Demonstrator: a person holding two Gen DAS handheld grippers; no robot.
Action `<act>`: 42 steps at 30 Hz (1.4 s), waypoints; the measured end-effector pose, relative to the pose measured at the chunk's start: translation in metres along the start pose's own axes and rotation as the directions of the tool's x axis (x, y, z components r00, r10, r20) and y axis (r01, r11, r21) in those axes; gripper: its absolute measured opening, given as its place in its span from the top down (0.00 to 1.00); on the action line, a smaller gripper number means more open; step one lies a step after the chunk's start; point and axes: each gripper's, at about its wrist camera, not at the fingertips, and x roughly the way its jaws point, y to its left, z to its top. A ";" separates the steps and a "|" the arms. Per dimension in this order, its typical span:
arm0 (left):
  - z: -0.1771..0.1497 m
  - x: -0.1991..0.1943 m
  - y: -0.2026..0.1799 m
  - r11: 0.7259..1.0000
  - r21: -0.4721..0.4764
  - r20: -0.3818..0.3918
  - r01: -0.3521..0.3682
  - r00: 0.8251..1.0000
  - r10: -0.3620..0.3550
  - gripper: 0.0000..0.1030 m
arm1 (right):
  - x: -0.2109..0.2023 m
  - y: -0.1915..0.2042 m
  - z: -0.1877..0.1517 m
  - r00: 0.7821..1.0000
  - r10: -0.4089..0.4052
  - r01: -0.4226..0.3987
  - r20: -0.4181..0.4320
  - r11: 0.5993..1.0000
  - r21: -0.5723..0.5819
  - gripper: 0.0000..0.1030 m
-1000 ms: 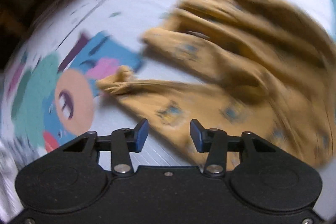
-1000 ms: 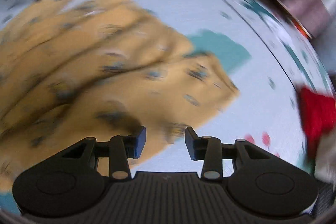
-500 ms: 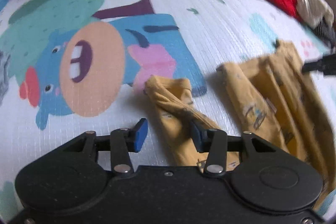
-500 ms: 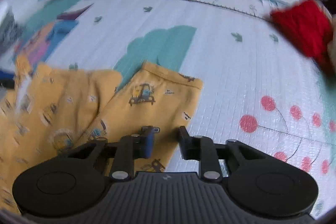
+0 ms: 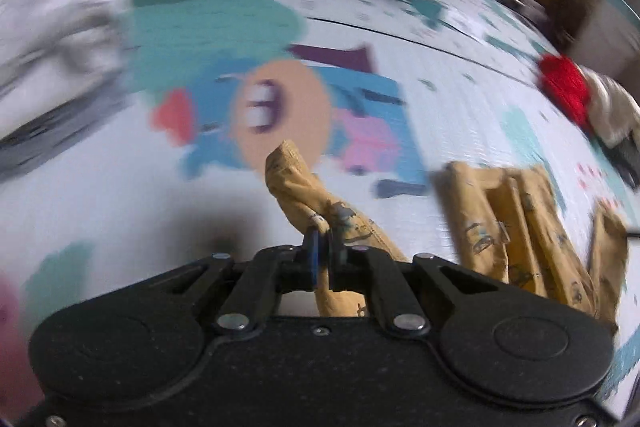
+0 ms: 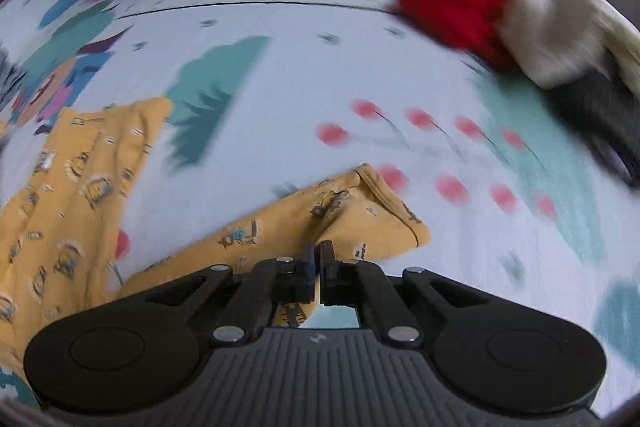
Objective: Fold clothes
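Observation:
A mustard-yellow printed garment (image 5: 516,227) lies on a cartoon play mat (image 5: 440,95). In the left wrist view my left gripper (image 5: 323,235) is shut on one bunched end of the garment (image 5: 296,183), which sticks up past the fingertips. In the right wrist view my right gripper (image 6: 318,251) is shut on another hemmed end of the garment (image 6: 360,215), lifted a little off the mat (image 6: 320,75). The rest of the garment (image 6: 72,187) lies crumpled at the left.
A pile of clothes with a red piece (image 6: 460,15) and a white piece (image 6: 556,35) sits at the far right of the mat; it also shows in the left wrist view (image 5: 568,91). Grey-white cloth (image 5: 52,39) lies at the far left.
Both grippers were open over the garment; each has closed on an end of it and lifted it. The views have swung and are blurred by motion.

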 end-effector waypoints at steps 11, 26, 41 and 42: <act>-0.031 -0.040 0.062 0.978 -0.088 -0.010 -0.190 0.982 0.190 0.67 | -0.020 -0.031 -0.054 0.988 -0.149 0.152 -0.034 0.963 0.223 0.81; -0.046 0.010 0.072 0.994 0.066 0.023 -0.088 0.996 0.086 0.69 | -0.028 0.036 -0.044 0.988 -0.131 0.137 0.079 0.987 -0.079 0.61; -0.039 0.011 0.082 0.989 -0.145 0.061 0.037 0.998 -0.029 0.69 | -0.009 0.073 -0.055 0.998 0.038 -0.048 -0.053 0.982 -0.184 0.56; -0.034 0.014 0.066 0.998 -0.062 0.062 0.016 0.998 -0.013 0.81 | -0.008 0.071 -0.055 0.998 0.037 -0.046 -0.058 0.984 -0.175 0.56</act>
